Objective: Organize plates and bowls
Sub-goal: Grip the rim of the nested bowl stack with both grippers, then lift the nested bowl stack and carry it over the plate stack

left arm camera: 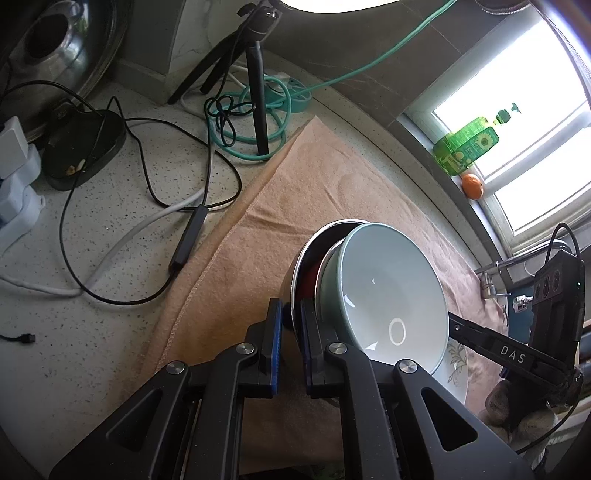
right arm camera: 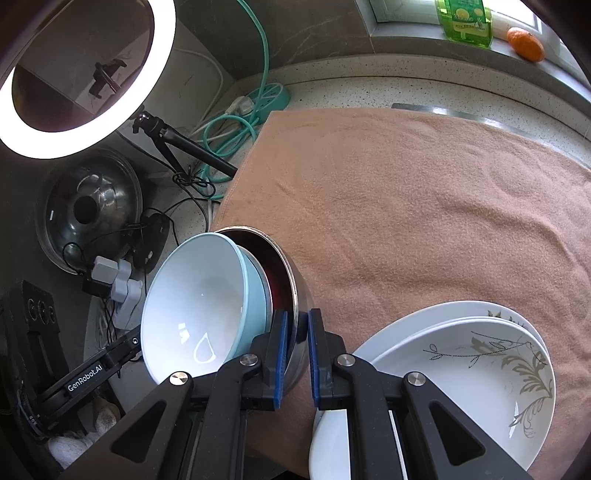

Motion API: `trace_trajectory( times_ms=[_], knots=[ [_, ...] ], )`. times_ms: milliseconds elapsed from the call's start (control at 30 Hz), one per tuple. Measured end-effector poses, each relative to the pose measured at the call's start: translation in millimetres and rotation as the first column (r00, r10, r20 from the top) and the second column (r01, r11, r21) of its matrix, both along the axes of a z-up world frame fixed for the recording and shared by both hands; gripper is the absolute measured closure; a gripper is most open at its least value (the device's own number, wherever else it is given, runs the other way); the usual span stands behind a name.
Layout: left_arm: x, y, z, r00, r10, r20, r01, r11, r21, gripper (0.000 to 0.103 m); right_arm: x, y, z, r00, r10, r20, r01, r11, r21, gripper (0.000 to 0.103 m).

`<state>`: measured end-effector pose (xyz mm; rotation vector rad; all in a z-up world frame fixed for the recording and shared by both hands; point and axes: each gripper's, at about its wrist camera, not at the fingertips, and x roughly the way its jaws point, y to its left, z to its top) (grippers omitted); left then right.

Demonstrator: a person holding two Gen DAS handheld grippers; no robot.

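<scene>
A steel bowl (left arm camera: pixel 300 258) with a dark red inside holds nested pale blue bowls (left arm camera: pixel 388 295), all tilted above the tan towel (left arm camera: pixel 295 192). My left gripper (left arm camera: pixel 291 314) is shut on the steel bowl's rim. In the right wrist view my right gripper (right arm camera: pixel 295 325) is shut on the opposite rim of the steel bowl (right arm camera: pixel 291 273), with the blue bowls (right arm camera: pixel 199 306) to its left. Two stacked white plates with a leaf pattern (right arm camera: pixel 480 369) lie on the towel (right arm camera: pixel 424 206) at the lower right.
Cables (left arm camera: pixel 155 192), a tripod (left arm camera: pixel 255 81), a teal power strip (right arm camera: pixel 273 96), a pot lid (right arm camera: pixel 88 210) and a ring light (right arm camera: pixel 85 74) crowd the speckled counter left of the towel. A green bottle (right arm camera: pixel 465 22) and an orange (right arm camera: pixel 524 44) sit on the windowsill.
</scene>
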<state>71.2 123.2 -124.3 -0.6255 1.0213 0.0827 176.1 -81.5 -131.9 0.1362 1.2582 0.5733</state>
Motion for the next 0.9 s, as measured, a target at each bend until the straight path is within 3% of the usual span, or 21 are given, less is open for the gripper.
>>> trace_trajectory(
  times_ms=[467, 900],
  knots=[
    [-1.6, -20.8, 36.9, 0.997, -0.009, 0.079, 0.007, 1.0, 0.018, 0.095, -4.4, -28.1, 28.5, 0.999, 0.002, 0.033, -0.003, 0.999, 0.042, 0.093],
    [5.0, -64.0, 58.8, 0.986, -0.094, 0.134, 0.093, 0.996, 0.014, 0.095, -17.0, -83.8, 57.7, 0.995, -0.067, 0.078, 0.062, 0.996, 0.063, 0.093]
  ],
)
